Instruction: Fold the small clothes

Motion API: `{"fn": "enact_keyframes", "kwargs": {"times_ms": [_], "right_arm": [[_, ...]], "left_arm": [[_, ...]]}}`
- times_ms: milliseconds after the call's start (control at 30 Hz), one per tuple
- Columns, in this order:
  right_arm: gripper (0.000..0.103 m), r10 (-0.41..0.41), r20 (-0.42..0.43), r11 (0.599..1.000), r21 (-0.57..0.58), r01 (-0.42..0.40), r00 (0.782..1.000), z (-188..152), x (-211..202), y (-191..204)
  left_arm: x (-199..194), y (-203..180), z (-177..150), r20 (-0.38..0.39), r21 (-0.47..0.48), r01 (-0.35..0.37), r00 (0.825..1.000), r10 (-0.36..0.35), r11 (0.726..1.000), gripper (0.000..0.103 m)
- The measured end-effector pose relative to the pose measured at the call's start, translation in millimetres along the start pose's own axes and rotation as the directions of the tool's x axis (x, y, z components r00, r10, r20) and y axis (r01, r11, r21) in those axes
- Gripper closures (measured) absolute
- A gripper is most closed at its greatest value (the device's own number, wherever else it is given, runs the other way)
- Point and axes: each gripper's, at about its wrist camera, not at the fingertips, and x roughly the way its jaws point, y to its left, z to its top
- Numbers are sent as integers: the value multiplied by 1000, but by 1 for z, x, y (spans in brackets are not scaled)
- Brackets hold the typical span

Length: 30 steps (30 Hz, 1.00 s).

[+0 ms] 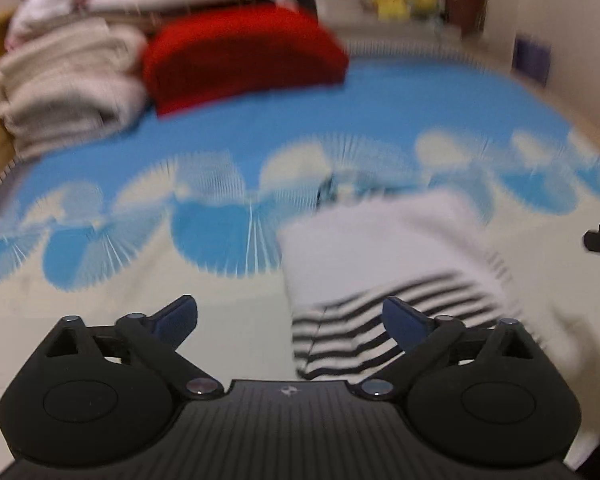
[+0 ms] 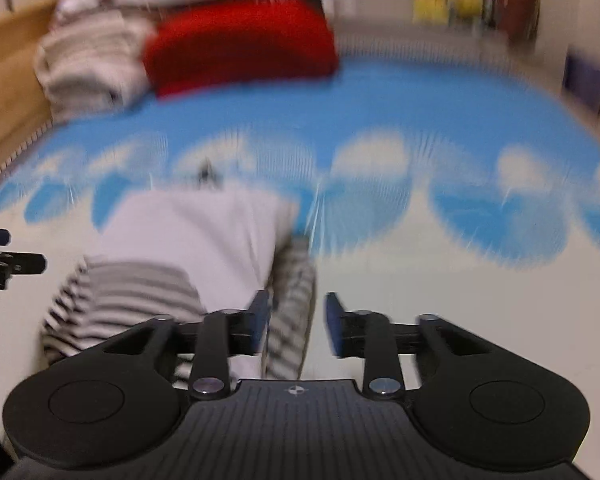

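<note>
Two grippers hover over one small white garment (image 1: 380,248) with black-striped sleeves, lying at the lower centre of both frames on the blue-and-cream bed cover (image 1: 240,112), seemingly released to settle flat. Left gripper (image 1: 290,316) has its fingers spread wide, holding nothing; right gripper (image 2: 296,320) is part open, one sleeve lying loose below. One red folded piece (image 1: 244,56) and one beige stack (image 1: 68,80) wait upper left.

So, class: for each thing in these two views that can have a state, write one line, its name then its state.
Left gripper: open, nothing between the pads.
Right gripper: open, not pressing on anything.
Striped white garment: folded over, lying on the bed, released.
Red cloth: folded, lying at the far end.
Beige towels: folded and stacked beside the red cloth.
Blue and cream bedspread: spread flat.
</note>
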Motion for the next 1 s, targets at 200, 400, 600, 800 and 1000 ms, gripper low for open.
{"fn": "enact_keyframes", "kwargs": {"times_ms": [200,400,600,800,1000], "right_arm": [[37,2,182,996,90,-18,983,-25,-85,9],[27,-43,191,987,158,13,981,-73,-117,27],[27,-58,104,994,97,48,993,-86,-98,56],[27,-38,64,999,32,36,997,-86,-79,78],[14,-5,68,999,-50,9,998,-88,-75,95]], "left_arm": [[-112,-20,-34,217,-132,49,976,-19,990,3],[-124,-52,-101,176,-140,15,984,9,990,1],[-77,-60,-122,-20,-232,-17,1000,12,973,1],[-64,-61,-117,-47,-212,-44,998,35,976,1],[-54,-53,-116,-60,-223,-50,997,38,974,1]]}}
